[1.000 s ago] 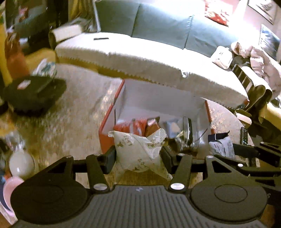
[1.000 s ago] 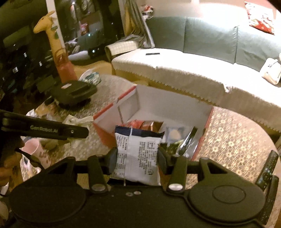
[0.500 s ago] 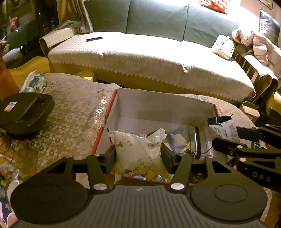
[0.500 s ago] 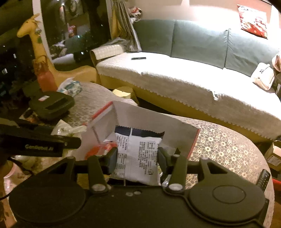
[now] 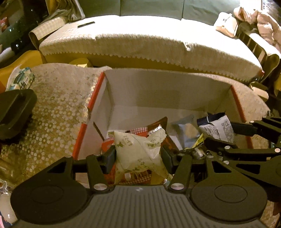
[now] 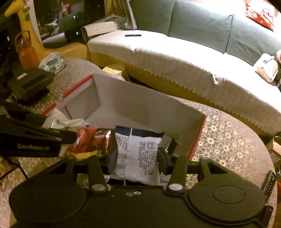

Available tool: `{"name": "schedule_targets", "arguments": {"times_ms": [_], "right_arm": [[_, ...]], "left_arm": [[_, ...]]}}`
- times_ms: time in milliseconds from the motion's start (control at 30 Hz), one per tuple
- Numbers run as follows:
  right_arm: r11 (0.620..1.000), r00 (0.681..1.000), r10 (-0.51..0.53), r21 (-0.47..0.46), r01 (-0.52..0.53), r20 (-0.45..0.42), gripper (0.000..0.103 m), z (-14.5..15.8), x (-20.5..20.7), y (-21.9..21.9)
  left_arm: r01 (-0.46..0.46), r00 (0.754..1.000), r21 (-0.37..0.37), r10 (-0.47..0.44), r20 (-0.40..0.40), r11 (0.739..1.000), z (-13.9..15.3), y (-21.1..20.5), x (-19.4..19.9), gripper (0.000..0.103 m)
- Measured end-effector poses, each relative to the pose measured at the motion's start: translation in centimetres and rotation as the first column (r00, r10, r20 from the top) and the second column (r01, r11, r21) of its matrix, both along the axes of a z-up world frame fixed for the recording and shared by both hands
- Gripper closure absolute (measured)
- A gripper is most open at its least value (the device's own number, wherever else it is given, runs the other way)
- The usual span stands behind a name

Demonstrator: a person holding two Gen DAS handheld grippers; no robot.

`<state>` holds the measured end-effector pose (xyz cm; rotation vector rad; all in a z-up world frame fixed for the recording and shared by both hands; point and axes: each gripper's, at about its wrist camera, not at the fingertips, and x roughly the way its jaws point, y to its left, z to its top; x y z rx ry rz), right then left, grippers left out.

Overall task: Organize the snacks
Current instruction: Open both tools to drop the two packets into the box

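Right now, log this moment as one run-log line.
left gripper: shut on pale green packet | right gripper: shut on white packet | both over red-edged box

box floor (image 5: pixel 158 112): mostly buried under wrappers
print on white packet (image 6: pixel 138 154): too small to read
remote (image 6: pixel 268 182): half behind gripper body
sofa (image 5: pixel 158 10): back cut off by top edge

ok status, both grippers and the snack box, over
Left gripper shut on pale green-print packet. Right gripper shut on white printed packet. Both over red-edged cardboard box; nothing blocking.
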<state>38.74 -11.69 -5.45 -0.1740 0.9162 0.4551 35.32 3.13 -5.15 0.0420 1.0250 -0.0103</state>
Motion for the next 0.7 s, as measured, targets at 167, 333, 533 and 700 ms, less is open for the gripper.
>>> {"name": "schedule_targets", "arguments": {"times_ms": [167,333,533,700], "right_arm": [[1.0,1.0,0.006,-0.017,-0.006,-0.019,0.056,-1.2,0.2,0.3],[1.0,0.999,0.003,-0.03,-0.004,-0.032,0.056,-2.1,0.2,0.3],[1.0,0.999,-0.019,-0.008,0.018,-0.041,0.055,-2.0,-0.1,-0.2],[1.0,0.999,-0.024,0.01,0.024,-0.041,0.054,-1.5,-0.6,-0.6]], "left_arm": [[0.005,1.0,0.004,-0.005,-0.027,1.0,-1.4,-0.2,0.1,0.048],[-0.003,0.999,0.008,0.003,-0.036,1.0,-2.1,-0.4,0.3,0.046],[-0.015,0.999,-0.007,0.015,-0.035,1.0,-2.0,-0.4,0.1,0.044],[-0.017,1.0,-0.009,0.017,-0.027,1.0,-1.3,-0.6,-0.7,0.039]]}}
